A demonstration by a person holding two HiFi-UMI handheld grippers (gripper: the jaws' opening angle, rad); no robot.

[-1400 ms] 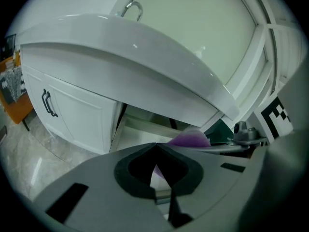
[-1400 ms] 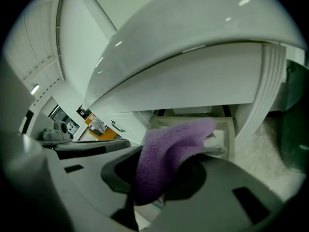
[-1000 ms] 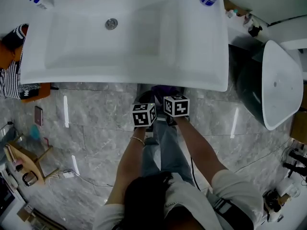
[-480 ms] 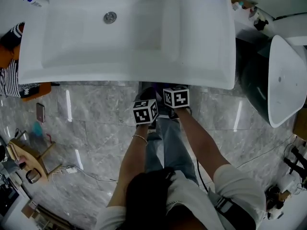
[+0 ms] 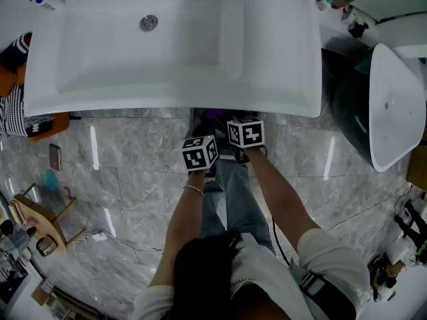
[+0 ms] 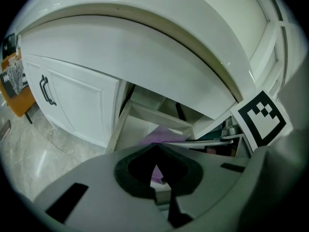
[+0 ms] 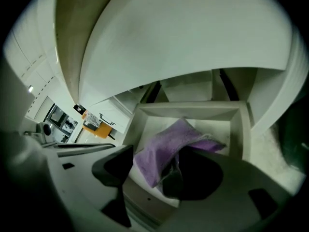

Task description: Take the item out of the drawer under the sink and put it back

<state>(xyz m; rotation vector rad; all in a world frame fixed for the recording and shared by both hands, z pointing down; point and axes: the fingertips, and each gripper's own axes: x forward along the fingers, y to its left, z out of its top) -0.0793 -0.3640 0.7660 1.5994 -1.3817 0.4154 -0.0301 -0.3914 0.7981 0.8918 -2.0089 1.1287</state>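
Purple cloth [image 7: 166,141] is lying in the open drawer [image 7: 193,111] between the right gripper's [image 7: 153,158] jaws, which have just been opening wide, while the left gripper's [image 6: 157,146] jaws are sitting closed, so the return is looking nearly done.

left tool [image 6: 157,146], tips together, points at a purple cloth [image 6: 161,135] in the open drawer [image 6: 148,111].
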